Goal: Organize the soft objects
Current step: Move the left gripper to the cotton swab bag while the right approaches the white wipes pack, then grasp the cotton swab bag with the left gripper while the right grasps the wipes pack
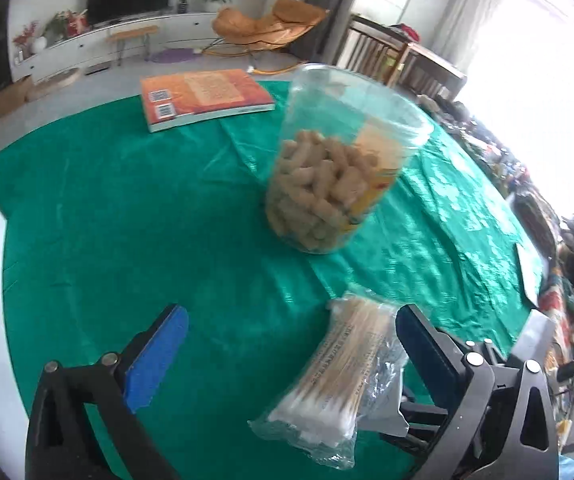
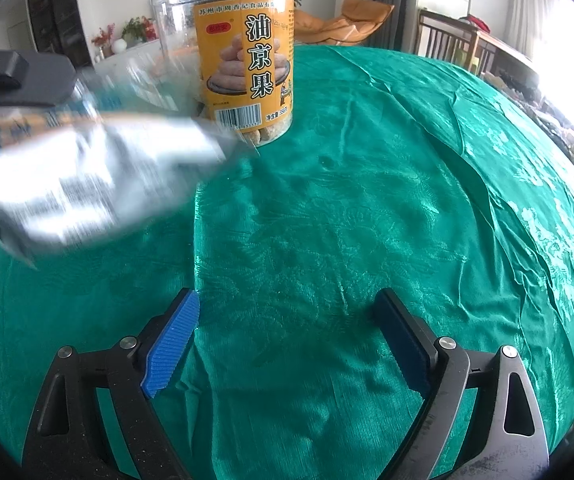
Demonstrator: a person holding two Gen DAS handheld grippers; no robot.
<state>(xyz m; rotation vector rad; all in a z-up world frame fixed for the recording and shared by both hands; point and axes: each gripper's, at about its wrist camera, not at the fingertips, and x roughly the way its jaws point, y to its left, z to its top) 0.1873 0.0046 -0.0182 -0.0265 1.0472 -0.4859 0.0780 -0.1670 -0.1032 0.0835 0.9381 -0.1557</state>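
A clear bag of cotton swabs [image 1: 339,368] lies lengthwise between the blue pads of my left gripper [image 1: 291,312], close against the right-hand finger [image 1: 427,344]. The jaws stand wide and do not clamp it. In the right wrist view the same bag [image 2: 87,176] is a large blurred streak at the left, below a dark piece of the other tool's frame [image 2: 11,76]. I cannot tell whether the bag rests on the cloth. My right gripper [image 2: 287,296] is open over bare green cloth, with nothing between its fingers.
A clear plastic jar of tan snack pieces [image 1: 327,184] with an orange label [image 2: 243,60] stands upright mid-table, its top uncovered. An orange book [image 1: 203,96] lies at the far edge. The wrinkled green tablecloth [image 2: 367,200] covers the round table; chairs and clutter lie beyond.
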